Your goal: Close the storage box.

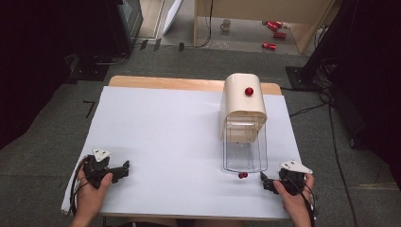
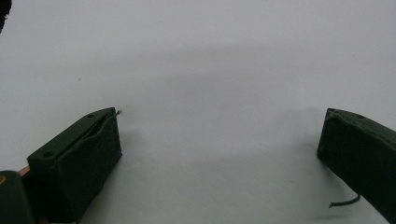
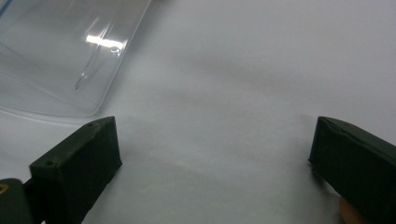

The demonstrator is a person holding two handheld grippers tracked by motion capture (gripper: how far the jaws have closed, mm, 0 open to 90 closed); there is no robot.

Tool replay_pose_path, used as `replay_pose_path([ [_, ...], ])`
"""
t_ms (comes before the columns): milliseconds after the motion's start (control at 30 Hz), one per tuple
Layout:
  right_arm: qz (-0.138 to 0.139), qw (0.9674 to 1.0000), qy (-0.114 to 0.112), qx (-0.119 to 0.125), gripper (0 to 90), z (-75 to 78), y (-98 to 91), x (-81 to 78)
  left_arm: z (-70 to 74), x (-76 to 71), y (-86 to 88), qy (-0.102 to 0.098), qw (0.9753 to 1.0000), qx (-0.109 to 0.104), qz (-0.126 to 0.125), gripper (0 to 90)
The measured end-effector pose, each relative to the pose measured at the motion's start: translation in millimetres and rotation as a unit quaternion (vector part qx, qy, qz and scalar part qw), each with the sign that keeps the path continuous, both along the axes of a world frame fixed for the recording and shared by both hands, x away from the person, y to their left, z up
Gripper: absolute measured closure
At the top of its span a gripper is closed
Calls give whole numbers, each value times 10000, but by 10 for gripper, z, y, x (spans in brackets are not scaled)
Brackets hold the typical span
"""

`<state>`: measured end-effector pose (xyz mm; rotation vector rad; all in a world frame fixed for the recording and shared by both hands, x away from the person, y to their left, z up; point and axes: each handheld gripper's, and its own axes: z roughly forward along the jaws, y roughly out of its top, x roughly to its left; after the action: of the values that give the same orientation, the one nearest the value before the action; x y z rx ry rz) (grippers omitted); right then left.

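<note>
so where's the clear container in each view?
High view: clear container right of centre, under the cream housing, just ahead of the right gripper.
Left gripper view: not in it.
Right gripper view: its corner at upper left.
Shared landmark: the white table sheet.

Left hand-held gripper (image 1: 126, 168) and right hand-held gripper (image 1: 263, 181): black bodies, each topped by a pale grey three-cornered plate with small dark holes. Black cables trail back along both bare forearms. Jaws are blocky, dark green-black pads with small screw holes; a loose thread hangs from one left jaw.
</note>
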<state>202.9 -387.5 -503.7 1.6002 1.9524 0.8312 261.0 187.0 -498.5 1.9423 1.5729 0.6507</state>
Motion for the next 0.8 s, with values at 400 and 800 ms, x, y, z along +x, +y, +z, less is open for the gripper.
replay_pose_path([
  [400, -23, 9995, -70, 298, 139, 110, 230, -208, -1, -2, -2, -10, 10000, 2, 4, 0],
  [800, 215, 9984, -147, 495, 141, 240, 545, -415, -1, -2, -2, -9, 10000, 1, 4, 0],
])
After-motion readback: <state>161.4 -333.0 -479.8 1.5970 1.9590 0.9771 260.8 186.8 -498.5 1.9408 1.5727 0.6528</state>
